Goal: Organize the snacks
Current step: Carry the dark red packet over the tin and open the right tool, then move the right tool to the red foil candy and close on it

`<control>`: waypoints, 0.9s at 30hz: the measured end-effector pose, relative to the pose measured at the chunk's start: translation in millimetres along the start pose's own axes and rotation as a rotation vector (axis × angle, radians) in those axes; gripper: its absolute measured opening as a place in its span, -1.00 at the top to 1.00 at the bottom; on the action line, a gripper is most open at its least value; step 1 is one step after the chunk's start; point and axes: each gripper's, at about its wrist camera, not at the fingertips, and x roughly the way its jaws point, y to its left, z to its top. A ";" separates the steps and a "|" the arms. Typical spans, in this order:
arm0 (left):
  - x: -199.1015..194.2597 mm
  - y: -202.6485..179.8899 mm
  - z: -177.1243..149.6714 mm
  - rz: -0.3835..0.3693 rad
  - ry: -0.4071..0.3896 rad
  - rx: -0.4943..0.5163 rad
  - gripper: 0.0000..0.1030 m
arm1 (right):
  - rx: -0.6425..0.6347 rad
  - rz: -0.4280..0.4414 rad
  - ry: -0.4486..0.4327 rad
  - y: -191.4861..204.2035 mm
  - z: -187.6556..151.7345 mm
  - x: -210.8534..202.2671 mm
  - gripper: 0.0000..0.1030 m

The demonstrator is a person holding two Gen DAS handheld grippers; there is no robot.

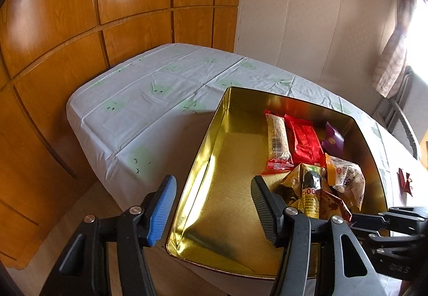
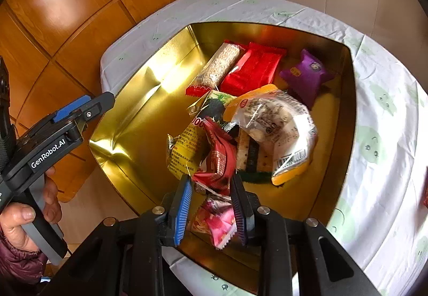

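Note:
A gold tin box (image 1: 208,151) (image 2: 139,108) stands on the table and holds several snack packets: a grain bar (image 1: 278,143) (image 2: 219,65), a red packet (image 1: 306,142) (image 2: 254,68), a purple packet (image 1: 333,139) (image 2: 305,76), a clear and orange packet (image 1: 347,178) (image 2: 281,124) and a yellow packet (image 2: 187,146). My left gripper (image 1: 214,189) is open, its jaws astride the tin's left wall; it also shows in the right wrist view (image 2: 88,106). My right gripper (image 2: 212,183) is over the tin, jaws narrowly apart around a dark red packet (image 2: 219,159). A pink packet (image 2: 219,221) lies below.
The table wears a white cloth with green prints (image 1: 149,98) (image 2: 379,135). A dark red wrapper (image 1: 405,182) lies on the cloth right of the tin. Orange wooden panels (image 1: 80,28) stand behind and left. A metal chair (image 1: 401,114) and curtain are at the right.

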 end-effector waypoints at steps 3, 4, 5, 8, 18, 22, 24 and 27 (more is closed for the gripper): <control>-4.4 -4.5 0.2 -0.003 -0.010 0.010 -0.18 | 0.002 -0.014 -0.023 1.0 -4.1 -8.8 0.42; -6.0 -5.8 0.2 -0.005 -0.014 0.014 -0.18 | 0.004 -0.014 -0.034 1.4 -5.4 -13.0 0.42; -8.1 -7.8 0.1 -0.007 -0.019 0.022 -0.18 | 0.003 -0.016 -0.044 1.9 -6.3 -16.5 0.42; -13.0 -12.1 0.3 -0.013 -0.030 0.035 -0.22 | -0.014 -0.056 -0.081 4.9 -10.6 -28.7 0.42; -29.2 -31.4 -3.3 -0.045 -0.055 0.091 -0.24 | 0.012 -0.133 -0.169 -9.4 -25.9 -63.6 0.38; -33.6 -42.1 -5.4 -0.062 -0.059 0.124 -0.24 | 0.049 -0.153 -0.186 -24.9 -33.6 -73.8 0.38; -35.3 -48.3 -6.6 -0.072 -0.059 0.141 -0.24 | 0.072 -0.162 -0.193 -33.3 -37.7 -78.2 0.38; -37.9 -58.5 -8.3 -0.085 -0.061 0.170 -0.24 | 0.109 -0.178 -0.202 -47.8 -45.0 -85.2 0.38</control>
